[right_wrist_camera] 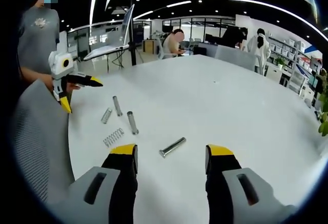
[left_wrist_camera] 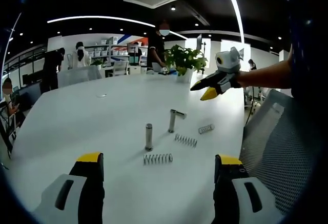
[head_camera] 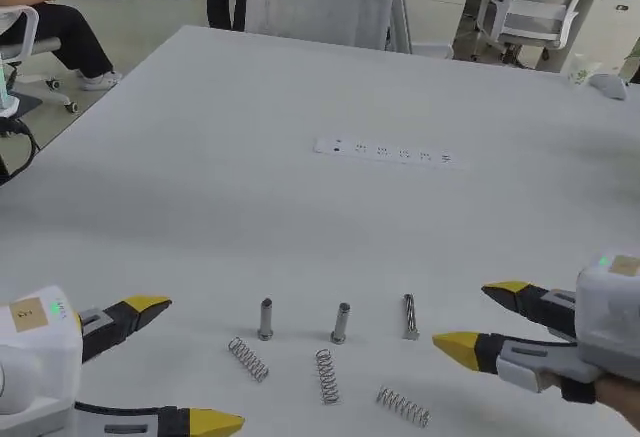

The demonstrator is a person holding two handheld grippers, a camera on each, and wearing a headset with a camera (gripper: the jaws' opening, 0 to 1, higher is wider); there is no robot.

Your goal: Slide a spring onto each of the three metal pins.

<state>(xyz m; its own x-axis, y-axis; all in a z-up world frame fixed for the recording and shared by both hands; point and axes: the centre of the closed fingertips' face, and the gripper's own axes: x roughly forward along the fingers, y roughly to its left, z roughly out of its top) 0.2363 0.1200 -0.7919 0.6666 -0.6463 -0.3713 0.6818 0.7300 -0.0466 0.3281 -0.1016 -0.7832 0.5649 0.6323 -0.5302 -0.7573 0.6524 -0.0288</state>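
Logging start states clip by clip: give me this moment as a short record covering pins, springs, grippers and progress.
left pin: upright, bare
middle pin: upright, bare
right pin: lying flat, bare
springs: three, loose on the table, on the person's side of the pins
left gripper: open, empty
right gripper: open, empty
progress: no spring on any pin

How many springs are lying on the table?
3. The left spring lies by the left pin, the middle spring by the middle pin, the right spring near the right pin.
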